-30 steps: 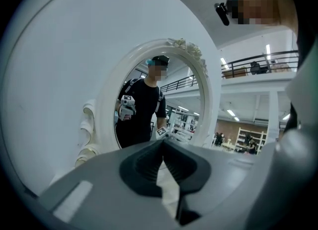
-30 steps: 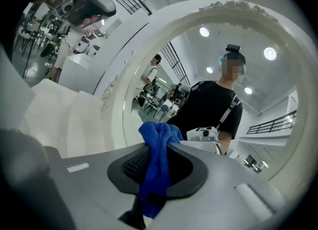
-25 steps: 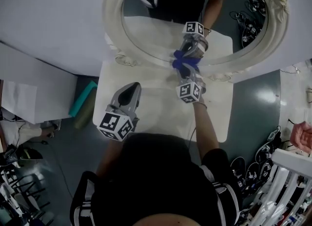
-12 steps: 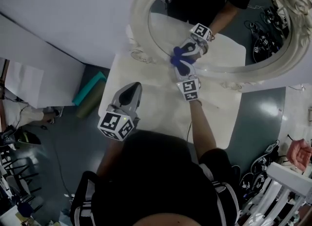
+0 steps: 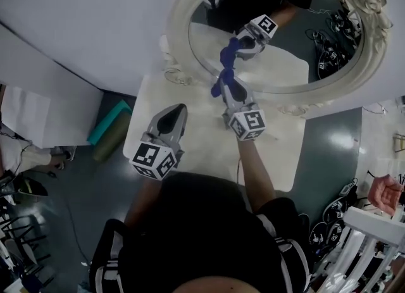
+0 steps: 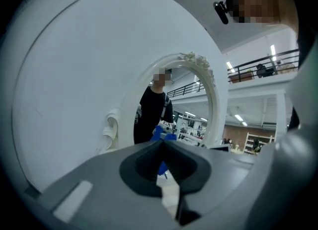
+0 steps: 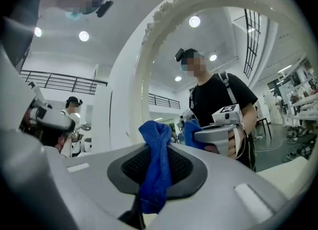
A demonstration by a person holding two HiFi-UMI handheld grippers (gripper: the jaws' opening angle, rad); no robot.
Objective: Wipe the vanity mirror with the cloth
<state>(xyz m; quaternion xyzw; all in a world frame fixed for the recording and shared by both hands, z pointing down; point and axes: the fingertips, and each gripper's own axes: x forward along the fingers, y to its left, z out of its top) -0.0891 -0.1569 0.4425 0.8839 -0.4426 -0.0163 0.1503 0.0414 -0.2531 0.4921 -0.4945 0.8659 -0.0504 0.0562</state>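
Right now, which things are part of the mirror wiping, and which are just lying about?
In the job: blue cloth, right gripper clamping it, oval mirror.
Not in use: left gripper, shut and empty; teal object on the floor.

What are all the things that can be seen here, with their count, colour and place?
vanity mirror: one, oval, cream carved frame, at the back of the table
table: one, white, under the mirror
cloth: one, blue, at the mirror's lower left edge
teal object: one, on the floor left of the table
another person's hand: one, at the right edge of the head view
left gripper: one, grey, shut and empty, over the table
right gripper: one, grey, shut on the cloth, at the mirror
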